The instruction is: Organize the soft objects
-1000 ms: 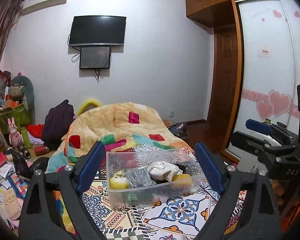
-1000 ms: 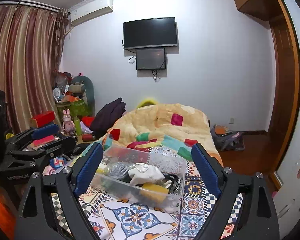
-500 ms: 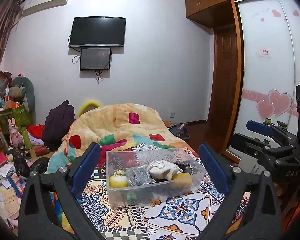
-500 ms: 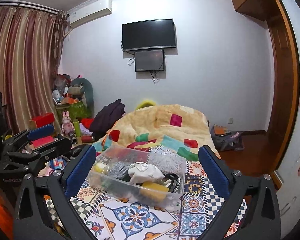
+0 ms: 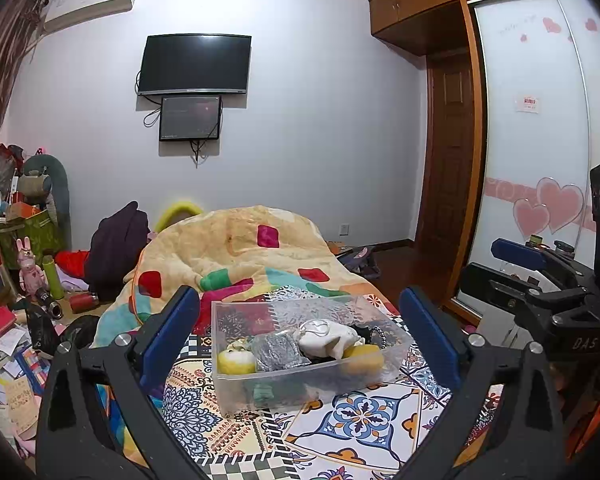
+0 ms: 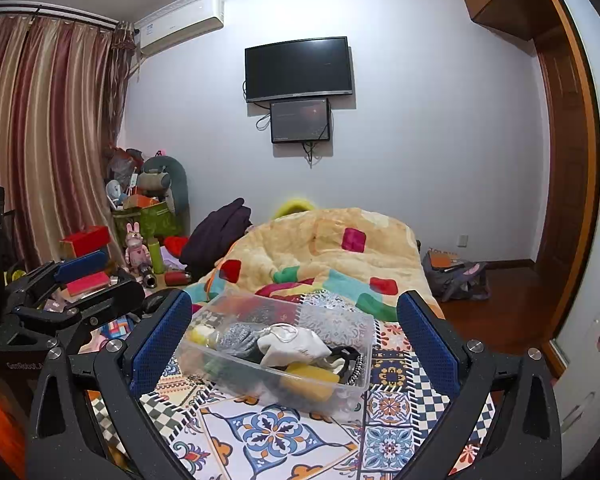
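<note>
A clear plastic bin (image 5: pixel 236 388) stands on the patterned bed cover and also shows in the right wrist view (image 6: pixel 224 364). It holds several soft items: a yellow plush (image 5: pixel 236 361), a grey knit piece (image 5: pixel 278 350), a white cloth pouch (image 5: pixel 332 338) and a yellow sponge (image 5: pixel 362 357). My left gripper (image 5: pixel 300 332) is open and empty, its blue pads either side of the bin, held back from it. My right gripper (image 6: pixel 296 336) is open and empty, facing the bin from the right side. Each gripper shows in the other's view, the right one (image 5: pixel 540 280) and the left one (image 6: pixel 60 284).
A rumpled yellow patchwork quilt (image 5: pixel 236 248) lies behind the bin. Clutter of boxes, toys and bottles (image 5: pixel 28 272) fills the floor at left. A wardrobe with sliding doors (image 5: pixel 540 140) stands at right. A TV (image 5: pixel 194 64) hangs on the far wall.
Both grippers opened wider over the earlier frames and hold about the same place. The bin and its contents have not moved.
</note>
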{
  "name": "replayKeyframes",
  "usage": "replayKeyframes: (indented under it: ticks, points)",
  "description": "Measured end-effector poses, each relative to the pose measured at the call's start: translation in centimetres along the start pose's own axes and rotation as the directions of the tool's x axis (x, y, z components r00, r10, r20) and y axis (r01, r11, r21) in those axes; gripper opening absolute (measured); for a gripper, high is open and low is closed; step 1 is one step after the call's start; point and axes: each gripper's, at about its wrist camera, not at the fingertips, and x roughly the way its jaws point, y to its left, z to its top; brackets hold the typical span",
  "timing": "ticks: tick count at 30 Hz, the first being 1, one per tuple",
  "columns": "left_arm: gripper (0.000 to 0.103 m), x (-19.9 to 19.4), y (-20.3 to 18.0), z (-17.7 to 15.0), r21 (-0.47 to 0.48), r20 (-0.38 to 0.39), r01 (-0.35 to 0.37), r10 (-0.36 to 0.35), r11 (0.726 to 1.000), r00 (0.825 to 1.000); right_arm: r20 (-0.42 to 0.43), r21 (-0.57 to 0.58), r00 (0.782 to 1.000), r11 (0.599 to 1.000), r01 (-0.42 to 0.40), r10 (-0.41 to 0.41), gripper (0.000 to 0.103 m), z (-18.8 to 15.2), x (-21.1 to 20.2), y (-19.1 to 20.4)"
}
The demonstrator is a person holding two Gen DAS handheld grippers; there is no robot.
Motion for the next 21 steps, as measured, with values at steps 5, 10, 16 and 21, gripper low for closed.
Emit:
replayKeyframes:
  ticks: [5, 10, 16, 21]
  points:
    - [0.102, -0.06, 0.01, -0.07, -0.005, -0.001, 0.001, -0.001, 1.000, 1.000, -0.002, 0.003, 1.000, 1.000, -0.005, 0.005, 0.102, 0.02, 0.01, 0.05]
    - [0.102, -0.09, 0.09, -0.07, -0.006, -0.001, 0.004, -0.004, 1.000, 1.000, 0.000, 0.004, 1.000, 1.000, -0.006, 0.006, 0.102, 0.01, -0.14, 0.15]
    - [0.102, -0.07, 0.08, -0.06, -0.006, -0.001, 0.004, -0.004, 1.000, 1.000, -0.003, 0.005, 1.000, 1.000, -0.006, 0.006, 0.102, 0.04, -0.17, 0.23]
    - [0.102, -0.07, 0.08, -0.06, -0.005, -0.001, 0.003, -0.003, 1.000, 1.000, -0.003, 0.005, 1.000, 1.000, -0.007, 0.007, 0.102, 0.05, -0.17, 0.24]
